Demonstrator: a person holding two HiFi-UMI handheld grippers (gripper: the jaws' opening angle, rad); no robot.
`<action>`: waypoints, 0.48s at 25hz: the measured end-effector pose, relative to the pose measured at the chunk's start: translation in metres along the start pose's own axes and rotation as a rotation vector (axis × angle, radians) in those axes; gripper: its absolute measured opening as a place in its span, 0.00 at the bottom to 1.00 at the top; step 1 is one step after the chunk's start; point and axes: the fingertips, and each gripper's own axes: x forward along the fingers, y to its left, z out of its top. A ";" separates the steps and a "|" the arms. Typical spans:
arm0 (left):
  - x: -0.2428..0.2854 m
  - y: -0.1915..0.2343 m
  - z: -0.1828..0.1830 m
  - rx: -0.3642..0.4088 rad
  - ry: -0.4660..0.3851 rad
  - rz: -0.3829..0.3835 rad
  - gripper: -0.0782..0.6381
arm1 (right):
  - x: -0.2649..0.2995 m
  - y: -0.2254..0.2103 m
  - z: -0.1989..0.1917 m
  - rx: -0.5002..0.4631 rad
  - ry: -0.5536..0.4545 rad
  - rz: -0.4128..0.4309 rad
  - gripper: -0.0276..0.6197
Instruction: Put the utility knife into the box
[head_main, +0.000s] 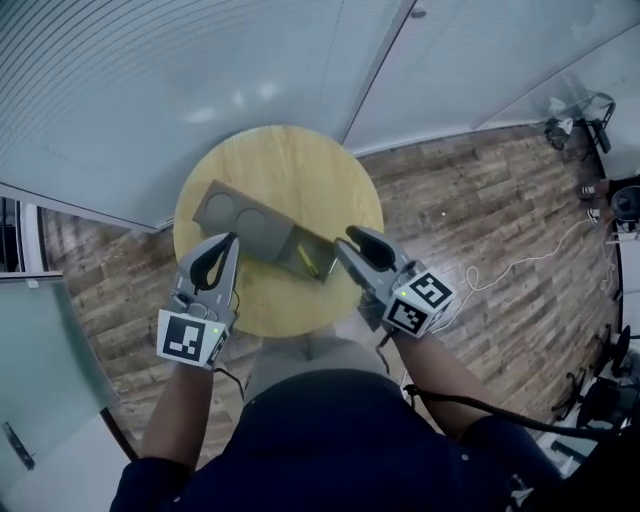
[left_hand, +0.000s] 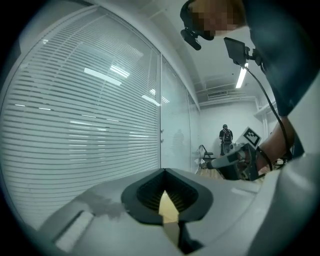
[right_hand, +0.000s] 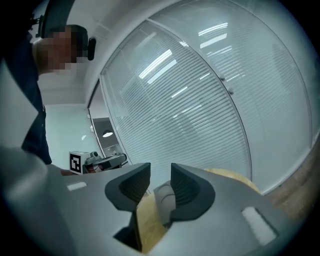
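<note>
Head view: a round wooden table (head_main: 300, 160) fills the centre of the frame. A grey box (head_main: 240, 225) with two round recesses lies on it. The utility knife (head_main: 311, 263), a slim yellowish piece too small to detail, sits in the box's open lower-right end. The left gripper (head_main: 230, 242) points at the box's lower-left side and the right gripper (head_main: 352, 241) is just right of the open end. Each gripper carries a cube with black-and-white square markers.

Left gripper view: the jaw tips meet at lower centre, clenched on nothing.

Right gripper view: the jaws stand apart, released, and grip nothing. Box and table show through the gap.
</note>
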 end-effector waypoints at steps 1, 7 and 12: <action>-0.005 0.000 0.006 0.000 -0.005 0.003 0.11 | -0.004 0.006 0.008 -0.009 -0.026 0.015 0.25; -0.021 -0.009 0.055 0.013 -0.076 0.026 0.11 | -0.031 0.029 0.056 -0.105 -0.128 0.053 0.24; -0.035 -0.025 0.072 0.048 -0.081 0.036 0.11 | -0.055 0.043 0.082 -0.154 -0.210 0.060 0.17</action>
